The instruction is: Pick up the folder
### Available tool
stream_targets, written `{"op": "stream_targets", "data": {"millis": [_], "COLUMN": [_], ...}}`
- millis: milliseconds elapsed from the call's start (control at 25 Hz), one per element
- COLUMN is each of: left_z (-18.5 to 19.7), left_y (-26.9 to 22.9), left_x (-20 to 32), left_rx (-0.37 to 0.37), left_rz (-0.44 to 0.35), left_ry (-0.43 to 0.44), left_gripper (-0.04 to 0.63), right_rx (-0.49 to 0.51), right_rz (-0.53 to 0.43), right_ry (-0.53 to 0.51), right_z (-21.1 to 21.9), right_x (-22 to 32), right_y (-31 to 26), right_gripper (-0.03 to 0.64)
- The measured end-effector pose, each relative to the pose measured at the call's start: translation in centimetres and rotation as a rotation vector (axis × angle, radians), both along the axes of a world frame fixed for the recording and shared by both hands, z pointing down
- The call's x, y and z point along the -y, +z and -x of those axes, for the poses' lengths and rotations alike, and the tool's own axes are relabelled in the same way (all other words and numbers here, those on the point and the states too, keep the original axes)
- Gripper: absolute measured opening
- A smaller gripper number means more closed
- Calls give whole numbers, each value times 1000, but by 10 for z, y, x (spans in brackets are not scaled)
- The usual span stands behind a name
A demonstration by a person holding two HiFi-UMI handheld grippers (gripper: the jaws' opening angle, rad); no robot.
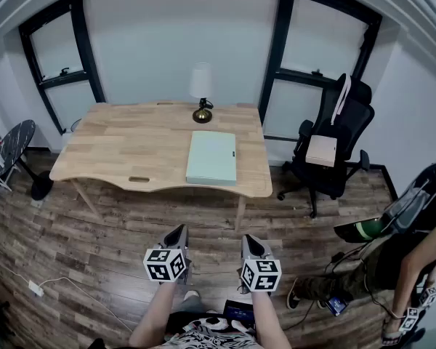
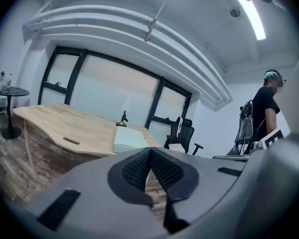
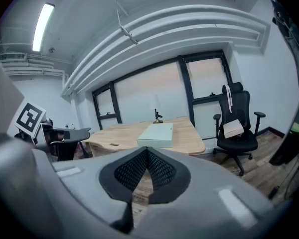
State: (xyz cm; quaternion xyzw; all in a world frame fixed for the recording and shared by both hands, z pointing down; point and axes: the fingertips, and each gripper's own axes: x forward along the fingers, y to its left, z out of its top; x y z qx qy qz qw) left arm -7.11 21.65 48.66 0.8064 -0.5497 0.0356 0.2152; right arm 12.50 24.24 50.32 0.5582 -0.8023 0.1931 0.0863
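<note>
A pale green folder [image 1: 212,157] lies flat on the right half of a light wooden desk [image 1: 131,151], near its front edge. The same folder [image 2: 127,139] shows ahead in the left gripper view, and the folder [image 3: 157,133] lies straight ahead in the right gripper view. My left gripper [image 1: 179,233] and right gripper [image 1: 249,240] hover side by side over the floor, well short of the desk. Both are shut with nothing between their jaws. The left gripper [image 2: 150,153] and right gripper [image 3: 147,152] point slightly downward toward the desk.
A small lamp with a brass base [image 1: 201,93] stands behind the folder. A black office chair [image 1: 334,147] with a box on its seat is right of the desk. A person [image 1: 392,253] stands at the far right. A round side table [image 1: 13,147] is at left.
</note>
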Motion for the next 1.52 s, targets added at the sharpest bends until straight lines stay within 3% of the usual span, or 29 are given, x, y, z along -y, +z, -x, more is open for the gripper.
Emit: {"op": "stream_targets", "data": {"millis": [320, 520, 840, 1080, 1280, 1520], "left_z": [-3, -3, 5, 20, 28, 42], "left_y": [0, -10, 2, 18, 22, 34], "left_x": [-3, 6, 46, 117, 203, 310], "left_rx": [-22, -25, 46, -7, -66, -41], "left_rz": [12, -37, -34, -14, 5, 41], "left_ry": [6, 23, 17, 0, 36, 54], "left_gripper": [8, 8, 7, 7, 7, 6], "right_rx": [9, -3, -16, -37, -42, -67], "right_rz": [-10, -59, -36, -42, -23, 20], "right_ry": [-15, -17, -6, 2, 40, 54], "right_z": [1, 1, 5, 12, 15, 28], "right_x": [-5, 3, 43, 111, 196, 289], "right_y": [-1, -9, 3, 11, 11, 23], "right_gripper": [5, 5, 5, 5, 5, 5]}}
